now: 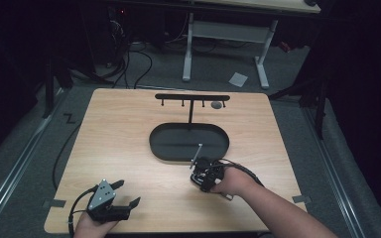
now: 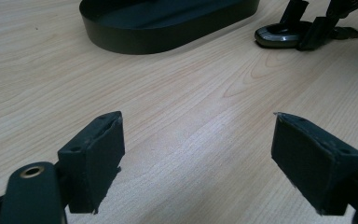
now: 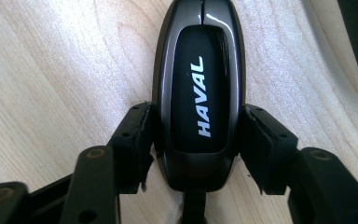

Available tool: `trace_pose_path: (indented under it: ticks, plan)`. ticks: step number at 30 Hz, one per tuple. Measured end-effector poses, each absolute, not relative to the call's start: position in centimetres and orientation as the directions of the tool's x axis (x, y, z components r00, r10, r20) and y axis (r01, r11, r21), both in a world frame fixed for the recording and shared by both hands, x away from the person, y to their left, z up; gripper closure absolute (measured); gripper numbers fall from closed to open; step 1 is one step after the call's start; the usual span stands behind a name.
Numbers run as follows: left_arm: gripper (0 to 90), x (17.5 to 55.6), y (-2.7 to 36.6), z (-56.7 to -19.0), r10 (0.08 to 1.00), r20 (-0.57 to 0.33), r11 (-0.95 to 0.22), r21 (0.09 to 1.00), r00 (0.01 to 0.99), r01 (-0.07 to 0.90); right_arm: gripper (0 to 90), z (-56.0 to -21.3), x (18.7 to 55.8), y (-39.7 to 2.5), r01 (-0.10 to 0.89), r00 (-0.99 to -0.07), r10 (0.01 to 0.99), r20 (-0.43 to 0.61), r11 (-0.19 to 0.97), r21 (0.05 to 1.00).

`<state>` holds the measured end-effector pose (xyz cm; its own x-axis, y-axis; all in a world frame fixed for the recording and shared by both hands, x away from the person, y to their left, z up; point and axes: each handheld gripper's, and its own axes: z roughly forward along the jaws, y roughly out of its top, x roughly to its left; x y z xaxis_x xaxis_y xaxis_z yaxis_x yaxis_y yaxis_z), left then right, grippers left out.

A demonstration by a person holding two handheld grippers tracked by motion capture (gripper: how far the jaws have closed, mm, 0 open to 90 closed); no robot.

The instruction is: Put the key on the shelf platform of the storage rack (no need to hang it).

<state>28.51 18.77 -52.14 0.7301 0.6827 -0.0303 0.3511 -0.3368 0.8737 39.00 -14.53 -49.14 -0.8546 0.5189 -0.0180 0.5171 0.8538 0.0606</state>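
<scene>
Right gripper view: key fob top end cut off by the frame edge, bottom end hidden behind the gripper body. High view: fob too small and mostly covered by the right gripper to identify; small grey thing on the rack too small to tell. Left gripper view: oval tray far side cropped by the top edge, fob partly hidden behind the other gripper's jaws.

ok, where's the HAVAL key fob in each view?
High view: key fob right of centre, at the right gripper, just below the black oval tray.
Left gripper view: top right.
Right gripper view: centre, between the jaws.
Shared landmark: the tray.
</scene>
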Motion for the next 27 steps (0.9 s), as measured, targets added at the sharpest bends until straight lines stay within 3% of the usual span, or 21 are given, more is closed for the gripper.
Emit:
trace_pose_path:
  ticks: [19, 27]
  plan:
    - [18.0, 28.5, 18.8, -52.1, 0.679, -0.029, -0.343, 0.870, 0.733, 0.353, 48.8, -49.0, 39.2, -14.0, 0.508, -0.861, 0.508, -0.023, 0.861, 0.021]
    - [18.1, 28.5, 18.7, -52.2, 0.678, -0.028, -0.347, 0.869, 0.735, 0.353, 48.8, -47.4, 39.7, -15.1, 0.535, -0.844, 0.536, -0.021, 0.843, 0.053]
